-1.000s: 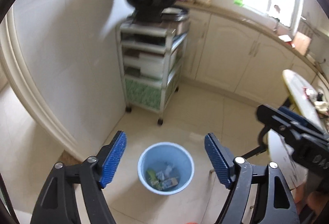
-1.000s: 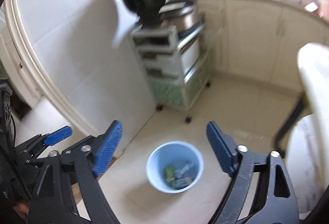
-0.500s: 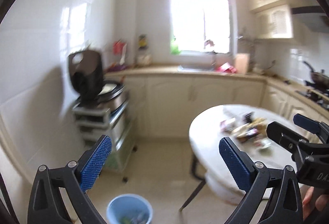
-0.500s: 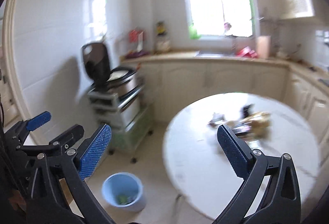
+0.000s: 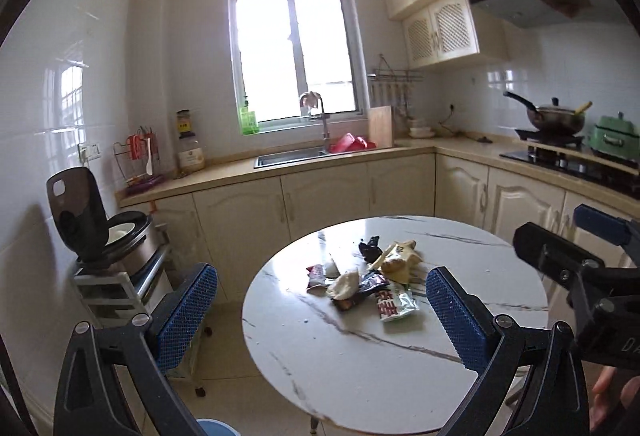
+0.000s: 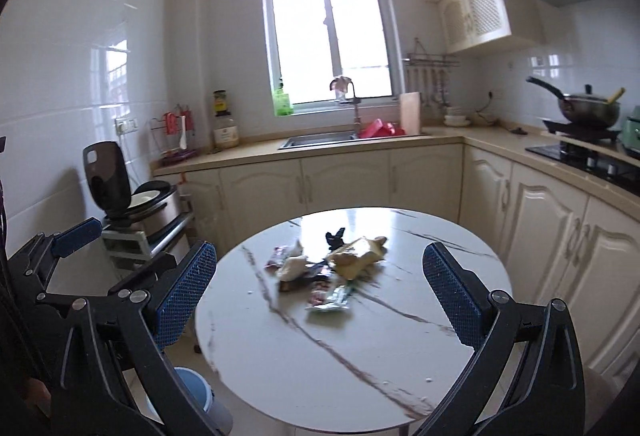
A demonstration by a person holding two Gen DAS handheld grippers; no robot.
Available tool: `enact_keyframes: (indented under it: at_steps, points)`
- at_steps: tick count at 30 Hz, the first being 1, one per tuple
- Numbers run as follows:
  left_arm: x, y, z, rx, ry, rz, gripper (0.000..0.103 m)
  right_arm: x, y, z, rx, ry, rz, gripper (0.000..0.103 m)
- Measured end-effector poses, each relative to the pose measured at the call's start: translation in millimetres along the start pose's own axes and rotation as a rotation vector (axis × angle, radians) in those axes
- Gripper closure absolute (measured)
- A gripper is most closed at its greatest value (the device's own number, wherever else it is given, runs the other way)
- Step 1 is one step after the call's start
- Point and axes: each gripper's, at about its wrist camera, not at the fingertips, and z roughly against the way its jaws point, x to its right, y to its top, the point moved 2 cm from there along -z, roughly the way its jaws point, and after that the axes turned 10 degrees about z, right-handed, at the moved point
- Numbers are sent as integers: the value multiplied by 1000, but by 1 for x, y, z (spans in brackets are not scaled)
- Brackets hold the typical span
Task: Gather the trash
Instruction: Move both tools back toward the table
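Fingers (image 5: 188,316) on both grippers, just spread wide and empty, swing up from the bin (image 6: 192,388) to the desk's (image 5: 360,364) wrappers (image 5: 372,280), probably for another load.

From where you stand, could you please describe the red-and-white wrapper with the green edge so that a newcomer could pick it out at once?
Find the round marble table in the middle of the kitchen, then the heap of trash on its top. The red-and-white wrapper lies flat at the edge of the heap closest to the camera. It alone has red blocks on white with a pale green border; its neighbours are dark, tan or yellow.
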Motion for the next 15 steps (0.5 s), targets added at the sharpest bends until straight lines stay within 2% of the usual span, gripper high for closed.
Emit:
enact_keyframes:
  at_steps: [8,9,15]
  points:
    - [12,22,-89,-111,-21,-9,1,46,-20,-34,-73,-66,-44,0]
    - [19,31,-110,-128,-22,-6,1,49,-23,-39,-84,-70,-45,0]
    - [18,29,-190,-261,-22,17,1,63,-47,-82,-178,-81,-63,0]
